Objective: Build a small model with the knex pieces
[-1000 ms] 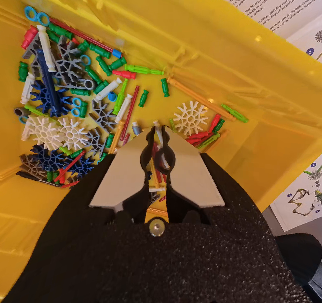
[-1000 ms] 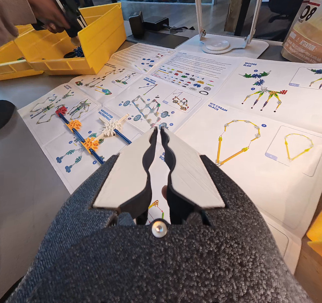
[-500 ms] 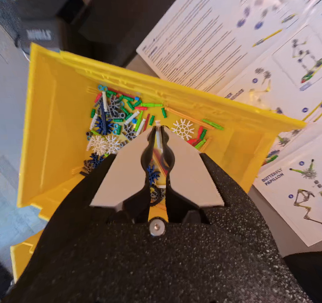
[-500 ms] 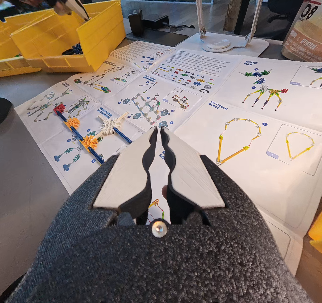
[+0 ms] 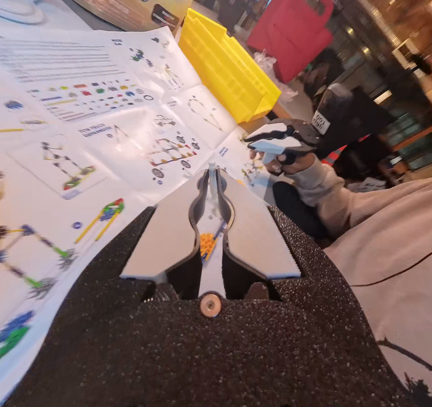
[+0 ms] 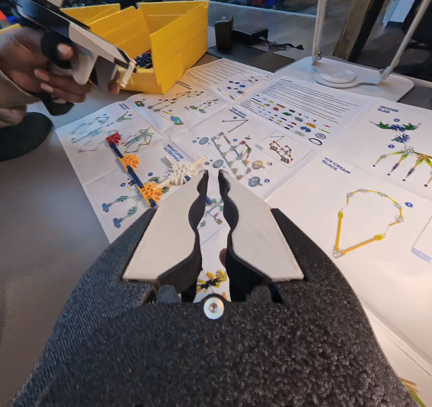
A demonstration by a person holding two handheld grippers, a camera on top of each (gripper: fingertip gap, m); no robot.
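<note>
While your left gripper (image 5: pixel 212 173) pinches a white rod (image 5: pixel 212 180) above the instruction sheet (image 5: pixel 98 124), apparently near its edge, your right gripper (image 6: pixel 212 175) hovers narrowly parted beside the white connector (image 6: pixel 181 170).

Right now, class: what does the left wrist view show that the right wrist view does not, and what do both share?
Only the left wrist view: a red bag and the right gripper from outside. Only the right wrist view: the model laid out whole, the lamp base and the parts bin. Both: the instruction sheet and the left gripper shut on a white rod.
</note>
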